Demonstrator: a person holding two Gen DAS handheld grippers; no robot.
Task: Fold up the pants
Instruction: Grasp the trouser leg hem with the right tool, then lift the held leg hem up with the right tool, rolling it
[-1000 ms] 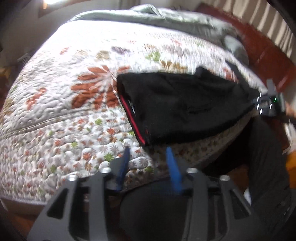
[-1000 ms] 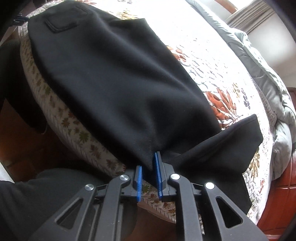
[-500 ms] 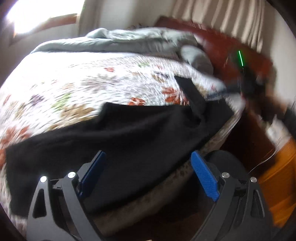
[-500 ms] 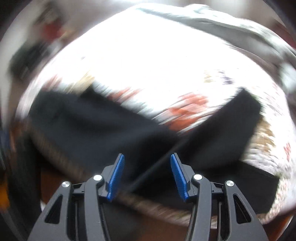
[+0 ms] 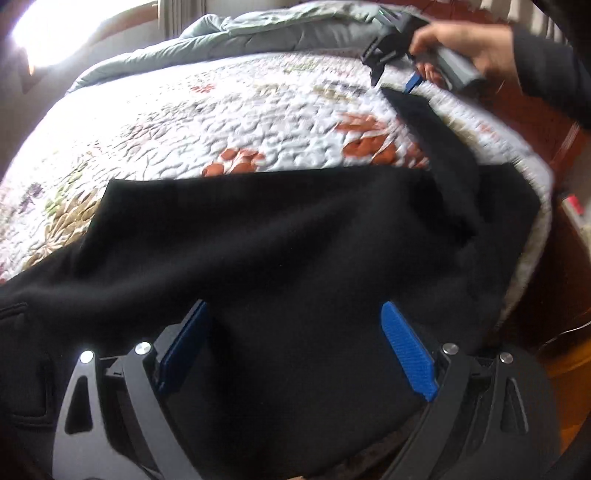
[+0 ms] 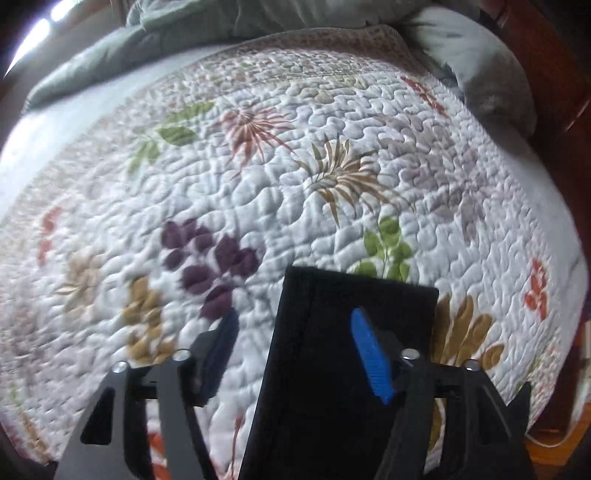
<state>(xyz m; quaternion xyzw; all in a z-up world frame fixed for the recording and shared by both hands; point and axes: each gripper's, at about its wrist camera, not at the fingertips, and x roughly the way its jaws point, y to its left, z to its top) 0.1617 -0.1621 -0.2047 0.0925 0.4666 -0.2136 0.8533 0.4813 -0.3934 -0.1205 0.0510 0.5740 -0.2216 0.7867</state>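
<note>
Pants now spread, floral quilt, bed

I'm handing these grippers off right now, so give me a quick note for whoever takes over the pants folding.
Left gripper: open, nothing held, hovering over the wide middle of the black pants.
Right gripper: jaws opening, not gripping; the end of one pant leg lies flat on the quilt under them.
Pants: spread across the near edge of the bed, one leg angled away towards the grey duvet.
Done: pants laid out and released.
Left: the folds; none is visible yet.
</note>
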